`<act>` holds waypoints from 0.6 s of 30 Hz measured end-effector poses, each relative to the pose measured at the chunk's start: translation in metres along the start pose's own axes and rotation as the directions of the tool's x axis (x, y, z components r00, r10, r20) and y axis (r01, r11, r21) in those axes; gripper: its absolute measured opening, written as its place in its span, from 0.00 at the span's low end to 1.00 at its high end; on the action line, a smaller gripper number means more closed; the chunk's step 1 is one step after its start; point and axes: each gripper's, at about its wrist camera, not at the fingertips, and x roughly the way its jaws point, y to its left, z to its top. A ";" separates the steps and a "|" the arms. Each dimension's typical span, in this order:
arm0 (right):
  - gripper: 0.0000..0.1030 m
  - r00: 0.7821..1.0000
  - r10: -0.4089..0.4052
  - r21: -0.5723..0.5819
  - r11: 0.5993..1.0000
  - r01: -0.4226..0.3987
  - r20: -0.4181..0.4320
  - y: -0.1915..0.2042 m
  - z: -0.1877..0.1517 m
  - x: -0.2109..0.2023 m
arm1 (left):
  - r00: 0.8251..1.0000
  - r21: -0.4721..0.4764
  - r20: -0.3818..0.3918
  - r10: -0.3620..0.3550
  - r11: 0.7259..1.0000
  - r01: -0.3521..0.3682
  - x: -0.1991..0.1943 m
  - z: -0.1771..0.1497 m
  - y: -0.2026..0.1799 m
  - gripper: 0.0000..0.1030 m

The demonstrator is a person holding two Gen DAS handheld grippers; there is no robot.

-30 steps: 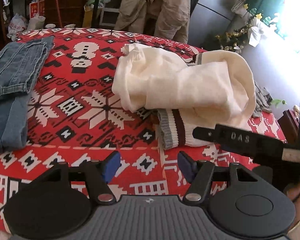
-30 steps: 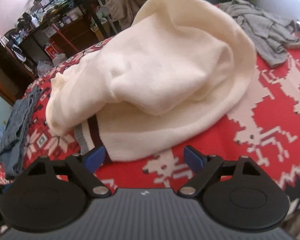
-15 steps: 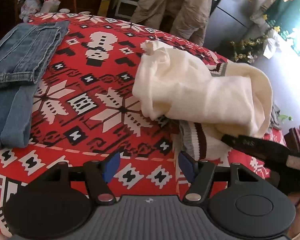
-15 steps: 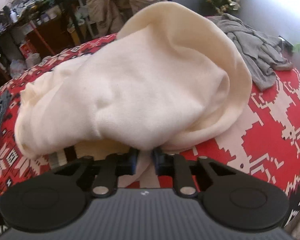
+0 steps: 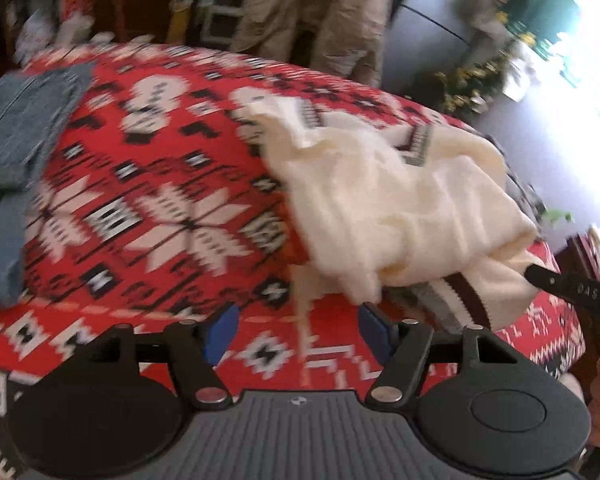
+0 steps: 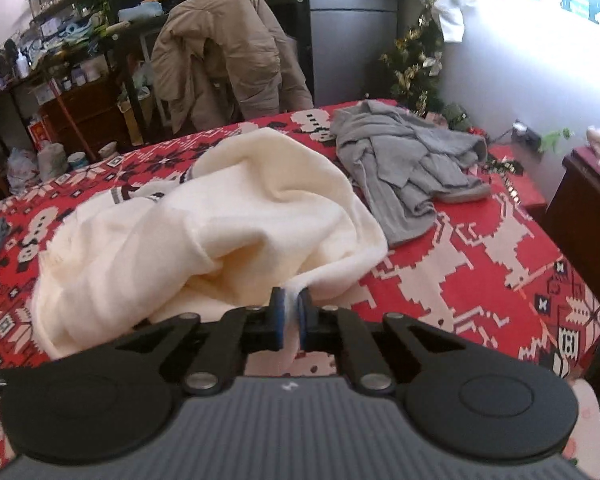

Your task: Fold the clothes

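Cream knit sweater (image 6: 204,224), frame centre, on red patterned desk (image 6: 480,256): edge pinched in right claw (image 6: 291,308). Left claw (image 5: 296,330) spread wide, empty. Grey garment (image 6: 404,168) upper right.

daylight glare blows out the upper right window (image 6: 540,20); left wrist view looks motion-blurred; fisheye edges bend.

Soft cream knit sweater (image 6: 204,232) with a fuzzy matt look, thin grey cloth top (image 6: 412,176), rough blue denim jeans (image 5: 16,136), red woven patterned cloth on the bench (image 6: 500,256), matt black plastic tongs (image 6: 289,316) with smooth blue pads (image 6: 277,312)
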 end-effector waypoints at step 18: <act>0.07 0.997 0.005 0.028 1.000 -0.007 0.074 -0.026 0.009 -0.011 | 0.930 -0.004 0.282 0.236 0.970 -0.245 0.003 0.077 -0.014 0.08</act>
